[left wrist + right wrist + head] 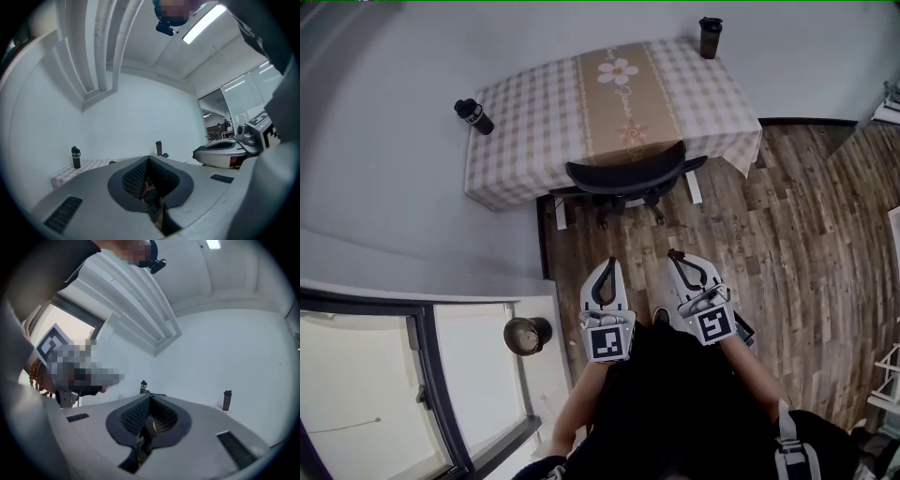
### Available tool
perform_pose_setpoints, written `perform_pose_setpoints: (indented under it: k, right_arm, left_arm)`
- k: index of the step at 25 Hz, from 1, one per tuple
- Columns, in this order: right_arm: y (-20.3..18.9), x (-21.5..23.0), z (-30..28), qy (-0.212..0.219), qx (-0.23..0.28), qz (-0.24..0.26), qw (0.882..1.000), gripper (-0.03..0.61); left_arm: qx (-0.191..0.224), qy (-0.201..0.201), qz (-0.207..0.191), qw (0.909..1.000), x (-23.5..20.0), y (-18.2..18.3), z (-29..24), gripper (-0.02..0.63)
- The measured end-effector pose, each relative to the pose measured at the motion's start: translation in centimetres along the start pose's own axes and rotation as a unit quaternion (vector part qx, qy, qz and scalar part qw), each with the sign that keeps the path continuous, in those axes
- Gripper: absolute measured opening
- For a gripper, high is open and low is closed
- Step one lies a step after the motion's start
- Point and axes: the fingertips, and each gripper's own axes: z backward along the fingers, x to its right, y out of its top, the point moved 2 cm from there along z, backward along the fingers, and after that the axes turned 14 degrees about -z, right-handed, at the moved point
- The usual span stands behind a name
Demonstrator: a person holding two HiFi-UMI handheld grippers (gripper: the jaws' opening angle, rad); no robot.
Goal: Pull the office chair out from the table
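A table (534, 122) draped in a checked cloth is set against a pale wall (394, 187); a beige runner (628, 103) printed with flowers is laid down its middle; one dark bottle (474, 115) is stood at the left corner of the top, and a second dark bottle (710, 37) at the far right corner; the floor (787, 253) is laid in wood planks, and a glazed panel (375, 375) is seen at the lower left. The office chair (625, 175) is tucked in at the table's near edge, its backrest close against the cloth and its wheeled base seen below. The left gripper (607, 267) and the right gripper (677, 256) are held side by side over the floor, pointed towards the chair and apart from it; the jaws of each are pressed together, with nothing pinched between them.
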Motion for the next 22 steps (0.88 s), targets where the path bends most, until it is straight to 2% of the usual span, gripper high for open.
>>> perform_pose_setpoints:
  k: [7, 12, 18, 22]
  right_arm:
    - [-1.5, 4.1, -4.3, 0.001, -0.019, -0.010, 1.000, 0.006]
    - [-2.4, 7.0, -7.7, -0.009, -0.029, 0.027, 0.999, 0.006]
    - [-2.0, 11.1, -11.5, -0.031, -0.032, 0.016, 0.999, 0.006]
    - [-2.7, 14.8, -13.0, -0.045, -0.050, 0.028, 0.997, 0.006]
  left_arm:
    - [-0.040, 0.028, 0.000, 0.9988, -3.4, -3.2, -3.7, 0.000]
    - [-0.045, 0.042, 0.008, 0.9981, -6.6, -5.7, -7.2, 0.000]
    - [-0.055, 0.048, -0.021, 0.9972, -10.3, -8.5, -12.4, 0.000]
    - [-0.053, 0.045, -0.016, 0.9975, -12.5, -10.2, -15.0, 0.000]
